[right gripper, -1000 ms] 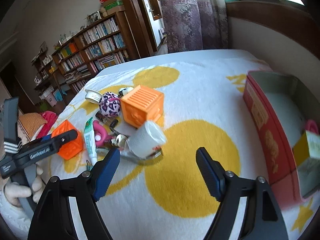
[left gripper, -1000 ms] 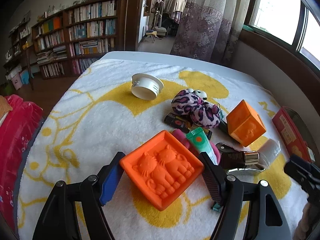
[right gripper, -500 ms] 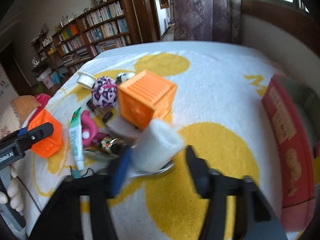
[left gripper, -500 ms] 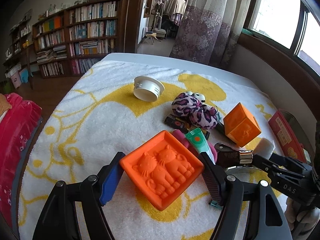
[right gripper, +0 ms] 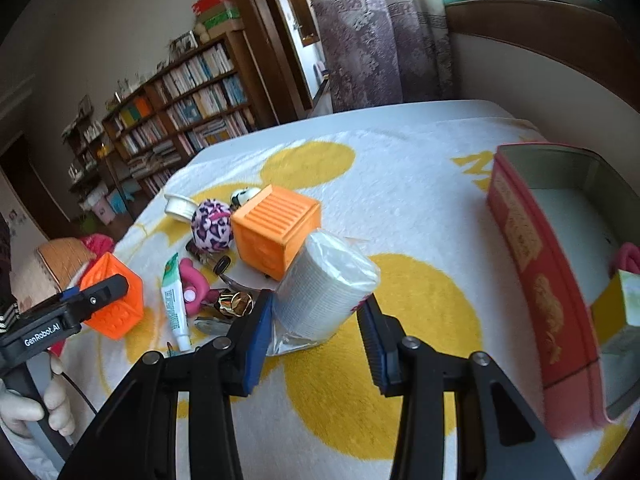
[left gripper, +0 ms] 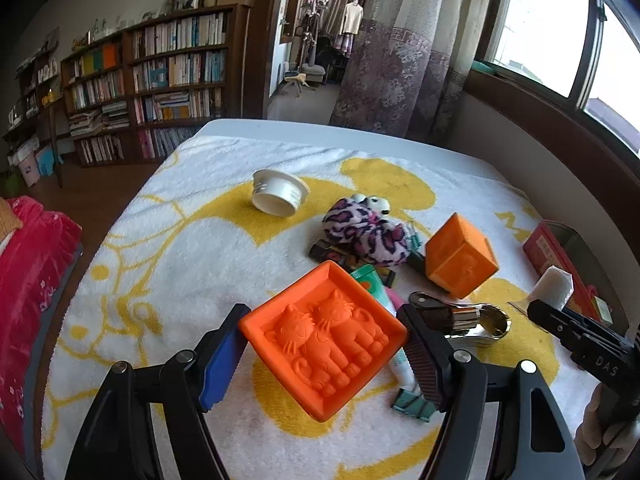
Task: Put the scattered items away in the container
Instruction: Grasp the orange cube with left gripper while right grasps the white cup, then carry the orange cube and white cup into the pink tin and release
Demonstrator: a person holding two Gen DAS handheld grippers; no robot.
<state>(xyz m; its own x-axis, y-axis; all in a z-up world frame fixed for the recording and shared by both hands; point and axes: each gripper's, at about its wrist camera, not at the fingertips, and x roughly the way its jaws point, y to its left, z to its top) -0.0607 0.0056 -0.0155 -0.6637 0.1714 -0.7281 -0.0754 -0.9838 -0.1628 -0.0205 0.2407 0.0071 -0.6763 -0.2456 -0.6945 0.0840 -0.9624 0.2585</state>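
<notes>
While my left gripper squeezes the orange rubber block with two cats, my right gripper is closing, its pads already pressing the white plastic-wrapped roll of cotton pads. Right of that roll sits the red tin box, well apart.

My right hand-held gripper, a second ago hanging wide open short of the pile, has gone in on the white plastic-wrapped roll. Jaws closing, the roll now between the pads, raised off the towel and tilted, its loose wrap hanging below. Red tin sits larger and closer at right in my right wrist view. In the left wrist view, the roll has left its spot beside the metal clip and now shows near the tin.
</notes>
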